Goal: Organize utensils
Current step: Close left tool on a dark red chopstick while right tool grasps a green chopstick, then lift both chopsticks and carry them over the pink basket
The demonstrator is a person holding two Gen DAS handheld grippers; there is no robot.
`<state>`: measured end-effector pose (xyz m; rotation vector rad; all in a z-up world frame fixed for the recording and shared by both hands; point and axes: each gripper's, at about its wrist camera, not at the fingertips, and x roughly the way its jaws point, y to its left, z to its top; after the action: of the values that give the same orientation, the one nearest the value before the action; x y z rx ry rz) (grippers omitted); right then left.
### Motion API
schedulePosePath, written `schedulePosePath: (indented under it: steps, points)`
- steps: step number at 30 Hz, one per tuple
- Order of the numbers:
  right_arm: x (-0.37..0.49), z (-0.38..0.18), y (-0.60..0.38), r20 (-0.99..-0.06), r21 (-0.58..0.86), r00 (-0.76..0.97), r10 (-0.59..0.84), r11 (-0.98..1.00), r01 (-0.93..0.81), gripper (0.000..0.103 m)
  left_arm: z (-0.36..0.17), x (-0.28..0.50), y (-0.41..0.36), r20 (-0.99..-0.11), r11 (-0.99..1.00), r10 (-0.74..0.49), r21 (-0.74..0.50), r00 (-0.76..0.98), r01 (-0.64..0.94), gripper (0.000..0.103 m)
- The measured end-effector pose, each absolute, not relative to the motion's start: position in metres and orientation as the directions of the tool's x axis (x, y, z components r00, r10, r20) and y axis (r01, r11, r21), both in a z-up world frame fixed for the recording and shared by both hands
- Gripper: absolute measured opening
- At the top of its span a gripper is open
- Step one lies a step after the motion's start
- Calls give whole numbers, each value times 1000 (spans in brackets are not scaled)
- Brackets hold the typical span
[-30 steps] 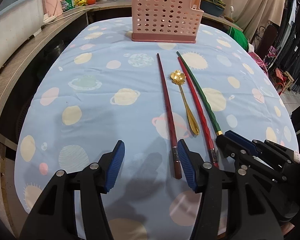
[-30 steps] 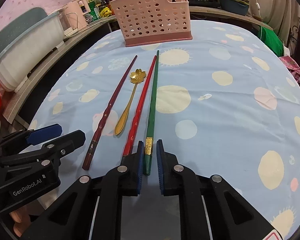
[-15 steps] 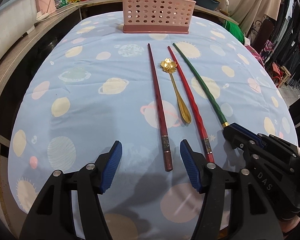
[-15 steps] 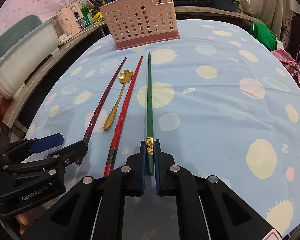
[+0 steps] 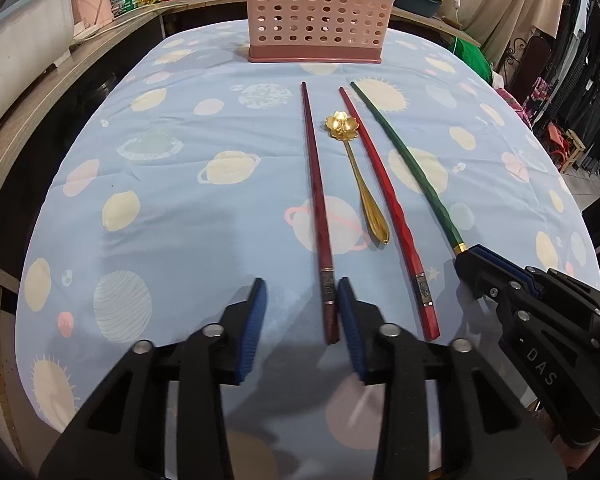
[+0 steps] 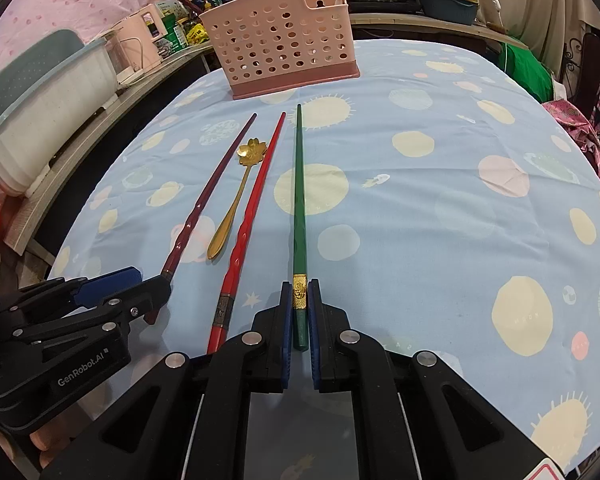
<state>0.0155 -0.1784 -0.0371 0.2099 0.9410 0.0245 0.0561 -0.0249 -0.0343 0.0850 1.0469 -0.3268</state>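
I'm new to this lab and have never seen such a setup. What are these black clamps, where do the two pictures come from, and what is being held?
No robot here: a person holds a two-finger gripper in each hand, each carrying a forward-looking camera. The left gripper has just been closing around the dark red chopstick; its pads do not yet clamp it. The right gripper is shut on the green chopstick. On the planet-print tablecloth also lie a bright red chopstick and a gold spoon, before a pink holder.
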Motion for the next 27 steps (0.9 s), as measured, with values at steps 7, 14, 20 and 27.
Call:
schedulePosePath:
  steps: [7,14,20,27]
  points:
    - [15,-37,-178,-799,189,590,112,980,69,7,-34,57,-25,-863,947,-229,-91,451,308,7]
    - [13,-36,-181,-793,201,599,116,976,78,7,-34,56,-25,-864,948,-228,-92,449,304,7]
    - [11,-29,-190,-782,221,613,118,971,95,7,-25,56,-19,-855,953,-235,-108,463,284,7]
    - [8,-12,-201,-753,242,648,117,964,107,7,-5,58,-12,-835,953,-254,-128,488,276,7]
